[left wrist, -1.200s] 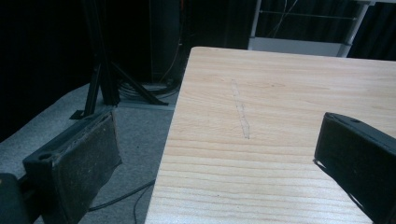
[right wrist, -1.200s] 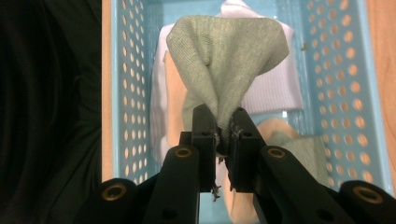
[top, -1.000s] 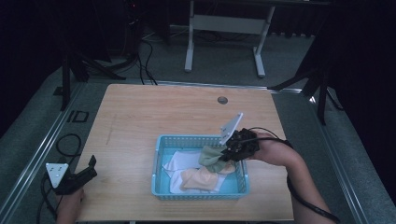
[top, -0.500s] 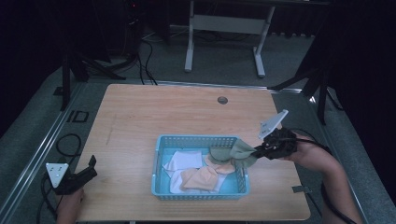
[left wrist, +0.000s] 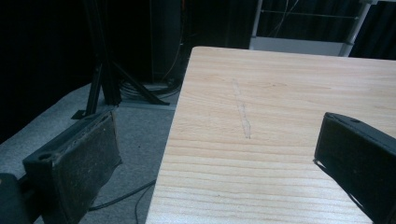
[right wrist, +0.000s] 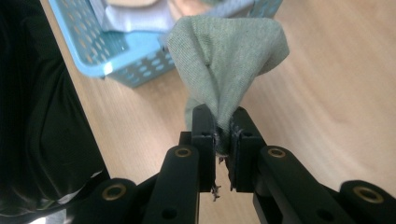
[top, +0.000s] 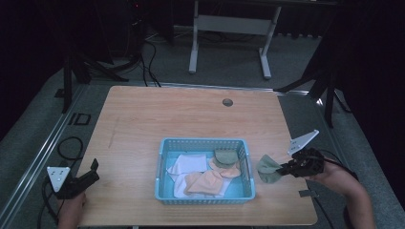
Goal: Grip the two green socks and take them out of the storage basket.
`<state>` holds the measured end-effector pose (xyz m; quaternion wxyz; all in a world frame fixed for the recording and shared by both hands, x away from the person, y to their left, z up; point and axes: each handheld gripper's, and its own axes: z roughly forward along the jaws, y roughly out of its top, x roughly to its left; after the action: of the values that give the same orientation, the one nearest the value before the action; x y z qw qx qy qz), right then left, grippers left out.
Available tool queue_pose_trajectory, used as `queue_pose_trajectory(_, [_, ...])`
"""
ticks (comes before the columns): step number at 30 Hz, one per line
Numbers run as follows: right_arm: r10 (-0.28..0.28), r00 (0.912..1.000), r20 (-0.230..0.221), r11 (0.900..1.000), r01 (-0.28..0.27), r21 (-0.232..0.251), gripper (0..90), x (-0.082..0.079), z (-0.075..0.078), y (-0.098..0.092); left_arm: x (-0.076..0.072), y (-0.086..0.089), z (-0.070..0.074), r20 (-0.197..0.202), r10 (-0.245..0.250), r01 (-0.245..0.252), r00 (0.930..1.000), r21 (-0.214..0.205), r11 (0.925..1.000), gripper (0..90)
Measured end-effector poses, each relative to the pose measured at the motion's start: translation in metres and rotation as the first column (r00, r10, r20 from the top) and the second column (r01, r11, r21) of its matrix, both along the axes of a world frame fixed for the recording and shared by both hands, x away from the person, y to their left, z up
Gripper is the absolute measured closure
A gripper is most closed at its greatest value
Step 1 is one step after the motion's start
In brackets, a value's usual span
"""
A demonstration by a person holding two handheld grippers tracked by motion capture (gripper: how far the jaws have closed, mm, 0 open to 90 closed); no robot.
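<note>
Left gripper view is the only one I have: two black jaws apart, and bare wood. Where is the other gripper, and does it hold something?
Observer: The right gripper is at the table's right side, beside the blue basket, jaws shut on a green cloth.
Operator: Is the cloth inside the basket?
Observer: No. It hangs outside the basket's right wall, over bare wood.
Operator: What remains in the basket?
Observer: A white cloth, orange cloths and another green cloth.
</note>
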<state>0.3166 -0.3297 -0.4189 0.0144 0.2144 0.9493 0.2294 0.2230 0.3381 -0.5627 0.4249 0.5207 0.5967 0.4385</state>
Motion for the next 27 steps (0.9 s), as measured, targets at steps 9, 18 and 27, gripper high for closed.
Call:
queue_pose_trajectory(9, [-0.029,0.9964,-0.080,0.9996,0.028,-0.006,82.3,-0.004,-0.054,-0.016,0.000,0.000,0.000,0.000,0.001,-0.001,1.0000,0.000,1.0000,0.5])
queue_pose_trajectory(18, [-0.070,0.9911,-0.113,0.9960,0.063,-0.064,75.1,-0.001,-0.089,-0.025,0.000,0.000,0.000,-0.003,0.002,-0.002,1.0000,0.003,1.0000,0.5])
queue_pose_trajectory(27, [-0.082,0.9910,-0.106,0.9960,0.078,-0.044,51.9,-0.001,-0.070,-0.029,0.000,0.000,0.000,-0.003,0.002,-0.002,1.0000,0.002,1.0000,0.5])
